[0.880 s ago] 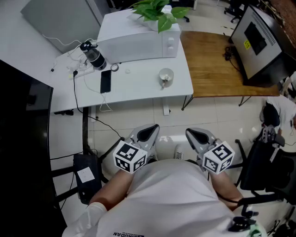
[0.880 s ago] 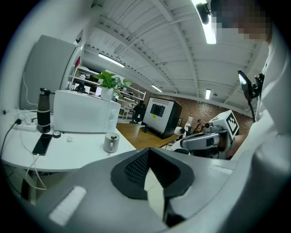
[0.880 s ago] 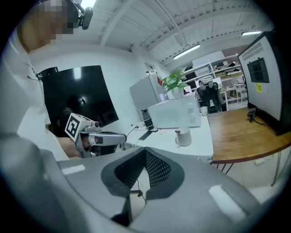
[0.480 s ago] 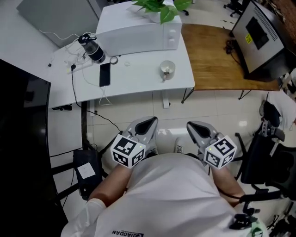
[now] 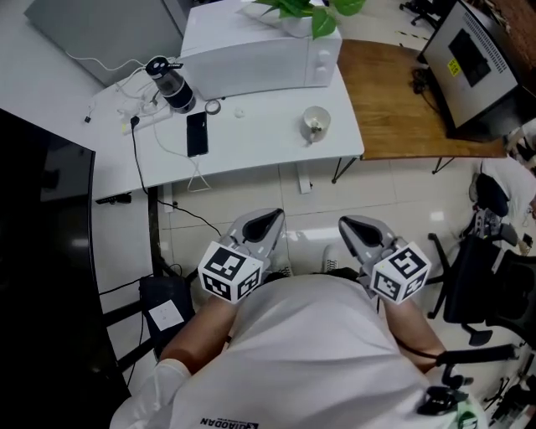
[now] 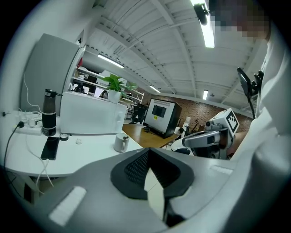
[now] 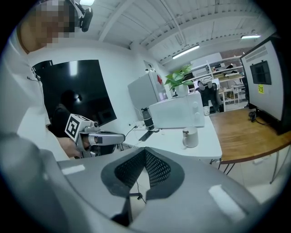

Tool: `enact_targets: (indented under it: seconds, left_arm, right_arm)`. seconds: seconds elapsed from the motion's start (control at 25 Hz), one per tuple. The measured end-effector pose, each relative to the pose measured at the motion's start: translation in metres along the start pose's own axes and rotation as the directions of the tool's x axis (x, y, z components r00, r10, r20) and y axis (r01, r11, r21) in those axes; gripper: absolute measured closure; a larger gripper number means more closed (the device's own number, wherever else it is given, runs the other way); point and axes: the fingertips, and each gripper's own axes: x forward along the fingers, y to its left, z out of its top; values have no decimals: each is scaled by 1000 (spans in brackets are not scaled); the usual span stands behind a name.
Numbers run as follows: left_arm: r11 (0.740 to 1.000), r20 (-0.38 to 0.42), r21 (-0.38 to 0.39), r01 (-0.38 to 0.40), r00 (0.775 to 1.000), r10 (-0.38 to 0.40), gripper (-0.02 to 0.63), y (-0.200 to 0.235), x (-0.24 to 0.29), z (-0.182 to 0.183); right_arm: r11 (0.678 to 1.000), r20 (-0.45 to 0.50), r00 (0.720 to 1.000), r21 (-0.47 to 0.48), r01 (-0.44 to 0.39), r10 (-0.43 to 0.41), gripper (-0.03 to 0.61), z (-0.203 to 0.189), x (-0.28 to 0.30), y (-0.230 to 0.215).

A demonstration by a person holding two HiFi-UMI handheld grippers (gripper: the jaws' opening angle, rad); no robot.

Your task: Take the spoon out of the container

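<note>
**Spoon in cup on far counter; both tools clenched, empty**

We hold both tools close to the body, over the floor, well apart from the white counter (image 5: 251, 142). The left tool (image 5: 265, 224) is clenched, pads meeting at the tips, nothing between them. The right tool (image 5: 362, 230) is clenched the same way, also empty.

The container is a small white cup (image 5: 316, 125). It stands upright near the counter's right end, just in front of the microwave (image 5: 260, 54). The spoon (image 5: 313, 127) sits inside it, with only a short dark bit showing at the rim; the bowl is hidden.

The other vessel on the counter is a dark bottle (image 5: 170, 84), upright at the microwave's left end and closed by a cap. Its contents cannot be seen. A black phone (image 5: 197, 134) lies flat near it. A potted plant (image 5: 316, 10) stands on top of the microwave.
</note>
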Motion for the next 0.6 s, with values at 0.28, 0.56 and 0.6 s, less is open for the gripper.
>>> enact_targets:
  seconds: [0.28, 0.56, 0.6]
  left_arm:
    - [1000, 5, -19, 11, 1000, -11, 609, 29, -7, 1]
    - [1000, 7, -13, 16, 1000, -16, 609, 44, 20, 9]
    - [1000, 6, -13, 12, 1000, -12, 609, 47, 26, 12]
  right_arm:
    - [1000, 6, 1000, -3, 31, -31, 572, 13, 21, 5]
    - [999, 11, 999, 5, 33, -33, 572, 24, 37, -24]
    - [1000, 11, 1000, 5, 28, -29, 572, 27, 40, -30]
